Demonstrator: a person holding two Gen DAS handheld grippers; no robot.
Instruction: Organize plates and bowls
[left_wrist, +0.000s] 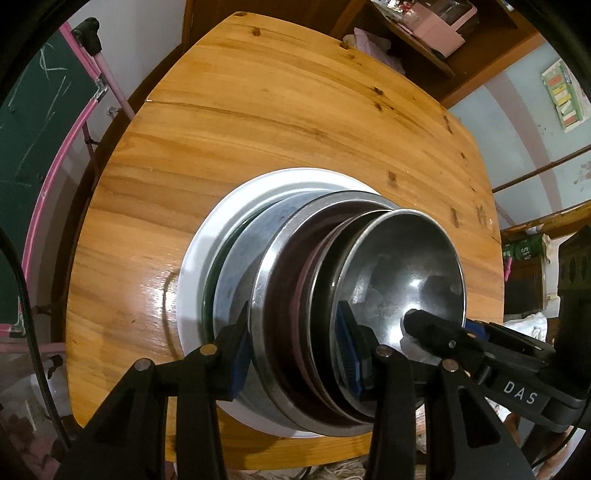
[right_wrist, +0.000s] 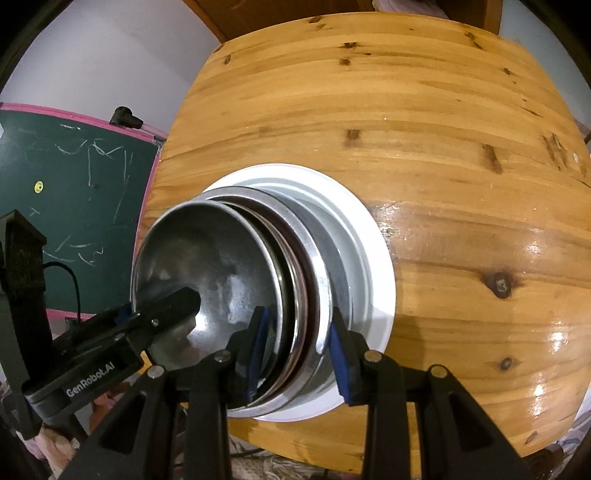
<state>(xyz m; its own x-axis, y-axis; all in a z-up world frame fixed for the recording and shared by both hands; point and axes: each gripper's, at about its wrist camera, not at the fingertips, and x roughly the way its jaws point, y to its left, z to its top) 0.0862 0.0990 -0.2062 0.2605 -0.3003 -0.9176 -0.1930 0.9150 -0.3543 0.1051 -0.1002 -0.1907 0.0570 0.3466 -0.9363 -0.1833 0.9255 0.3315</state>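
Stack (left_wrist: 295, 295) of steel bowls sits between my two grippers; left gripper (left_wrist: 295, 354) and right gripper (right_wrist: 299, 354) each pinch opposite rims on white plate (right_wrist: 376, 266).

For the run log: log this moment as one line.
left gripper: shut on steel bowls | right gripper: shut on steel bowls | steel bowls: nested on white plate | table

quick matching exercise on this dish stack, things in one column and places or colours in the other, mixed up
Things:
1. white plate
2. steel bowl
3. chalkboard
4. table

Descriptions:
a. green with a pink frame
b. top of the stack
c. bottom of the stack
d. glossy wood with knots

Pairs: 1-c, 2-b, 3-a, 4-d
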